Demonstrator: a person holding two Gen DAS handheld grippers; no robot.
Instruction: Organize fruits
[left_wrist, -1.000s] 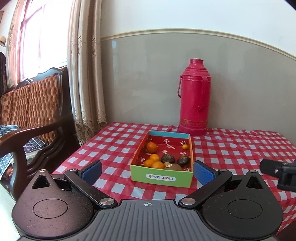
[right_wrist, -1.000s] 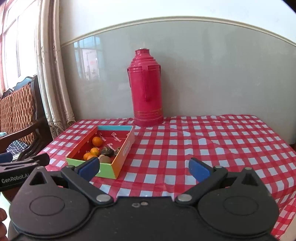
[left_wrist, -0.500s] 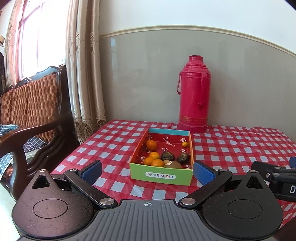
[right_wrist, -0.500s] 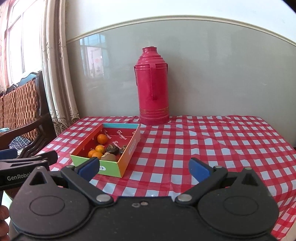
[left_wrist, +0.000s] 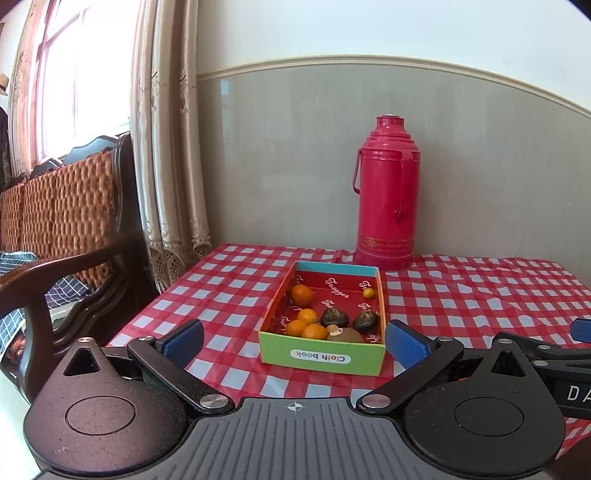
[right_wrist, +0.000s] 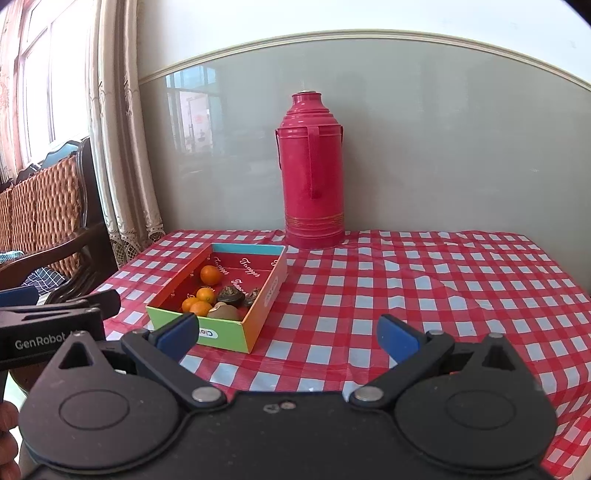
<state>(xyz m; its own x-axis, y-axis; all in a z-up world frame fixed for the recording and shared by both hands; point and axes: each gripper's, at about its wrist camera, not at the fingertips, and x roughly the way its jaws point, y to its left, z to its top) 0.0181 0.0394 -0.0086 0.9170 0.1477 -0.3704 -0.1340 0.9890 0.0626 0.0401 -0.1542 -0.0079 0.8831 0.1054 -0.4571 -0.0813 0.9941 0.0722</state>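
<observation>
I have both grippers spread wide, holding nothing. My left gripper (left_wrist: 295, 341) hangs at the near table edge, facing the box (left_wrist: 323, 356) straight ahead. My right gripper (right_wrist: 288, 334) is to the right of it, with the box at far left. Fruit is all in the box: four oranges (left_wrist: 302, 295), two dark fruits (left_wrist: 334, 316), a kiwi (left_wrist: 345, 335), and a tiny yellow fruit (left_wrist: 368, 293) at the far right side. A red thermos (left_wrist: 386, 199) stands behind the box by the wall, on a checkered tablecloth (right_wrist: 424, 288). A chair (left_wrist: 74, 236) is at left.
</observation>
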